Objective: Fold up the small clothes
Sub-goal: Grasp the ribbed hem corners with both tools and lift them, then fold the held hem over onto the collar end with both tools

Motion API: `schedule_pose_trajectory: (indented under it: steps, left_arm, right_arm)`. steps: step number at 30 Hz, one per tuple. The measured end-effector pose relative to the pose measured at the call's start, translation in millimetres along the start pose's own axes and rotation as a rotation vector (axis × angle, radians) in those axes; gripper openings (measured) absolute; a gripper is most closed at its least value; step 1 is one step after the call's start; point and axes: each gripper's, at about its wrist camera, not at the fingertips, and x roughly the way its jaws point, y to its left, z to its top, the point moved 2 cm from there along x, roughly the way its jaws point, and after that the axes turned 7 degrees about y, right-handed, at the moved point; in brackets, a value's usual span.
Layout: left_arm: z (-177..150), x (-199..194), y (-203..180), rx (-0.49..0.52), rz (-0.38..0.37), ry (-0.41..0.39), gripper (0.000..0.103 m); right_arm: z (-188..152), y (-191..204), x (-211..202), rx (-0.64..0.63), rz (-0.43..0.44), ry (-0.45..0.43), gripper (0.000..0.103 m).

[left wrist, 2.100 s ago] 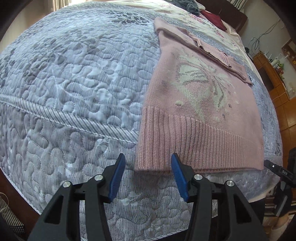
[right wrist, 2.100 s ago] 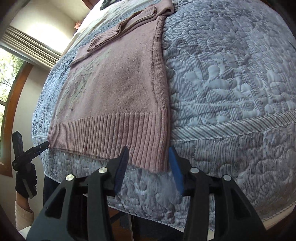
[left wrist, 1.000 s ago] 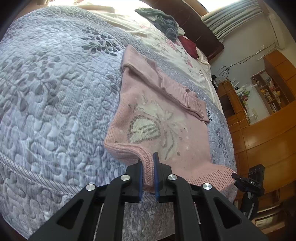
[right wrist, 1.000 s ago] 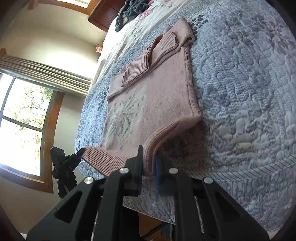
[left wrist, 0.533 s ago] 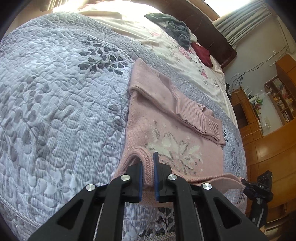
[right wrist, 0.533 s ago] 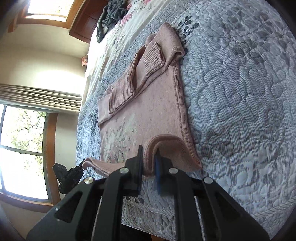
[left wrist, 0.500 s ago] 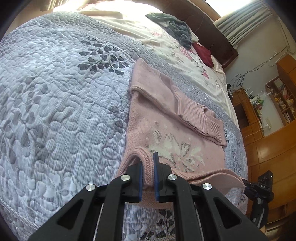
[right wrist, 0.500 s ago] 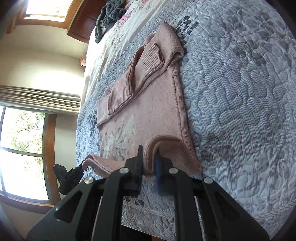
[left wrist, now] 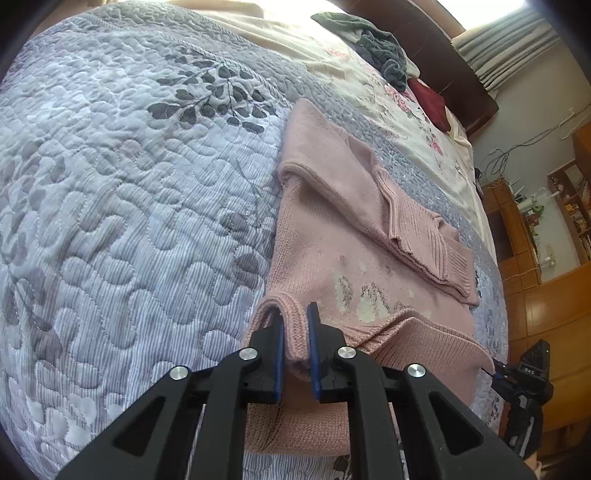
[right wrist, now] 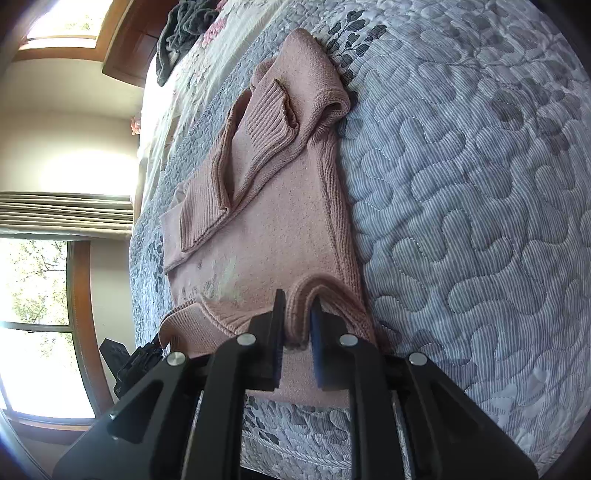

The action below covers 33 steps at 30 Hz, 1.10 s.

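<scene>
A pink knit sweater (left wrist: pixel 332 236) (right wrist: pixel 266 229) lies on a quilted grey-lilac bedspread (left wrist: pixel 129 192) (right wrist: pixel 461 184), its sleeves folded across the chest. My left gripper (left wrist: pixel 295 325) is shut on the hem's left corner, lifted and carried over the sweater's body. My right gripper (right wrist: pixel 297 306) is shut on the hem's right corner, held likewise. The ribbed hem (left wrist: pixel 436 339) sags between the two grippers. Part of the pale flower pattern (left wrist: pixel 365 299) shows just beyond the raised hem.
Dark grey clothes (left wrist: pixel 376 48) (right wrist: pixel 181 26) and a dark red garment (left wrist: pixel 428 99) lie near the wooden headboard (left wrist: pixel 443 55) on a floral sheet. Wooden cabinets (left wrist: pixel 546 295) stand on the right side of the bed. A window (right wrist: pixel 37 314) is on the other side.
Both grippers closed on the hem corners, lifted them off the bed edge and carried them forward over the sweater toward the folded sleeves; more of the flower pattern is covered now.
</scene>
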Motion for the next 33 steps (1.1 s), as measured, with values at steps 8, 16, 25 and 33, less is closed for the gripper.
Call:
schedule_pose_trajectory:
  steps: [8,16,25,33]
  left_arm:
    - [4.0,-38.8,11.3,-0.039,-0.021,-0.101,0.044]
    - [4.2,-25.9,-5.9,0.146,0.076,-0.025,0.049]
    - [5.4,20.3,-26.1,0.262,0.215,0.027,0.051]
    - [-1.3,37.0,-48.0,0.396,0.324,0.023,0.010]
  right_arm:
    - [-5.5,3.9,-23.6,-0.053,-0.075,-0.078,0.045]
    - [-14.4,35.8,-22.0,-0.281,-0.253,-0.087,0.051]
    - [2.5,48.9,22.1,-0.402,-0.401,-0.033,0.052]
    - [3.5,46.2,51.7,-0.486,-0.520,0.029,0.010]
